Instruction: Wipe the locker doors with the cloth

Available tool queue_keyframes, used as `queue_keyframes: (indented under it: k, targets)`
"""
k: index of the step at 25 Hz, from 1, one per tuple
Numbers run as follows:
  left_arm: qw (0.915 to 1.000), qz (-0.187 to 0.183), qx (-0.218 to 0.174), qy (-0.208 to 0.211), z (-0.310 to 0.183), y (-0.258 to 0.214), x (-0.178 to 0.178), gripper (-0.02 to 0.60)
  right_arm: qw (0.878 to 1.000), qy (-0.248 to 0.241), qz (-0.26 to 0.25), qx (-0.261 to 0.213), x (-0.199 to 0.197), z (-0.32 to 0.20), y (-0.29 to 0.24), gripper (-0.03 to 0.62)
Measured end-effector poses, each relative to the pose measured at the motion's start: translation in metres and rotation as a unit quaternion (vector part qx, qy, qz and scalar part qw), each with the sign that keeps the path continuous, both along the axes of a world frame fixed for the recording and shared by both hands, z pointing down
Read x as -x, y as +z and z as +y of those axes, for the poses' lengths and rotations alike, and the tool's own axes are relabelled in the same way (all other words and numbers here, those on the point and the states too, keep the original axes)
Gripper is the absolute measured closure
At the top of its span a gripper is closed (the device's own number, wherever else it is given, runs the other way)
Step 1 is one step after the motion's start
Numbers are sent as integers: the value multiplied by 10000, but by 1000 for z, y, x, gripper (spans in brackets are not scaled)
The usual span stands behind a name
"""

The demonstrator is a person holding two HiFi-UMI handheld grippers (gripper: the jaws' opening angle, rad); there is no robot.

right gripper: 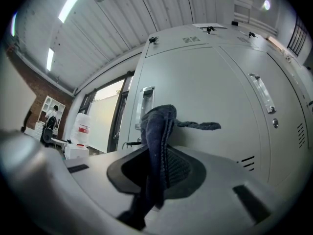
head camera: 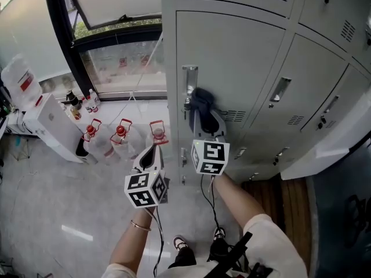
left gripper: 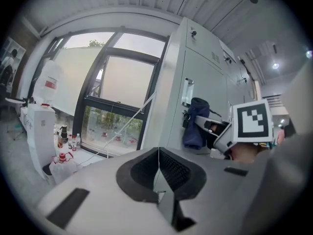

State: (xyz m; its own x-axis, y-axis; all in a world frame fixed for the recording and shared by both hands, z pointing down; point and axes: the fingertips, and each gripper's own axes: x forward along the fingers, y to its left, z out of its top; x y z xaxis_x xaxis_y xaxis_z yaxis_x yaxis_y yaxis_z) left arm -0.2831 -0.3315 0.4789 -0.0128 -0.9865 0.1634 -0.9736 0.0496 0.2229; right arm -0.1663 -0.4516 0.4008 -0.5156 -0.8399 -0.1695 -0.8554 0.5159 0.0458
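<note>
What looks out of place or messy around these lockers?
Nothing stands out. The cloth is bunched in the right gripper against a shut locker door, and the bottles on the floor by the window stand upright.

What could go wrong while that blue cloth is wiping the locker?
1. The cloth, pinched in the right gripper, sits right beside the door handle. It might snag there and get pulled loose.
2. The red-capped bottles stand on the floor close to the lockers. A careless sideways step could tip one over.
</note>
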Motion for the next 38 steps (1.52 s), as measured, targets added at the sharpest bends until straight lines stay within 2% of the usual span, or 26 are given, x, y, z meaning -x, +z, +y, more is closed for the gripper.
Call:
queue_keyframes:
  k: [8,15,25,38]
  targets:
    - [10000,-5,56,30,-15,5,-14,572,9999,19,-8,-135,-5,-7,2,536]
    - [9998,-86,71,142,-25,-2,-40,572,9998,191,-56,-84,-36,-14,4,536]
    - [9985,-179,70,511,-43,-9,-106,572,9973,713,-85,128,-124,-34,11,536]
    - [9944,-301,94,1005,-84,-11,-223,572,9936,1109,-102,183,-245,-65,21,534]
